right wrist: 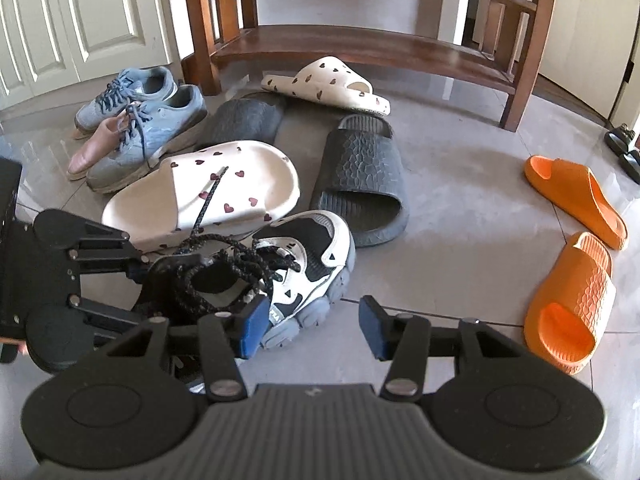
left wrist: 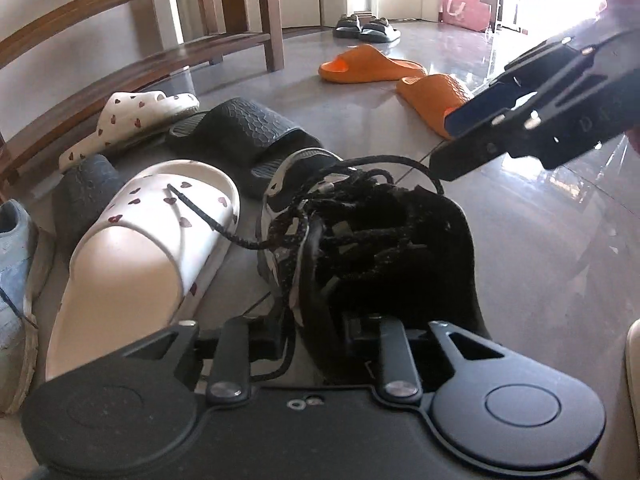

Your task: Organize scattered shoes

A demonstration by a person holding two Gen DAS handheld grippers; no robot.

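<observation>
Left wrist view: the black-and-white sneaker (left wrist: 360, 224) fills the centre, its heel collar right at the left gripper (left wrist: 316, 332) and its long axis running away toward 11 o'clock, toe by the black slide (left wrist: 244, 132). The left fingers are narrowed around the collar; their tips are hidden by the shoe, so I judge a grip on it but cannot confirm contact. The right gripper (left wrist: 460, 140) enters from 2 o'clock, above the laces.

Right wrist view: the sneaker (right wrist: 288, 272) lies on the floor (right wrist: 460, 208) at 10 o'clock of the right gripper (right wrist: 314, 326), toe toward 1 o'clock. The blue right fingers (right wrist: 254, 326) stand about half open and hold nothing; the left one is just beside the sneaker's sole. The left gripper (right wrist: 144, 276) reaches the heel from 9 o'clock and is nearer. One loose lace drapes over the heart-print slide (right wrist: 208, 196), so a lift may drag it.
</observation>
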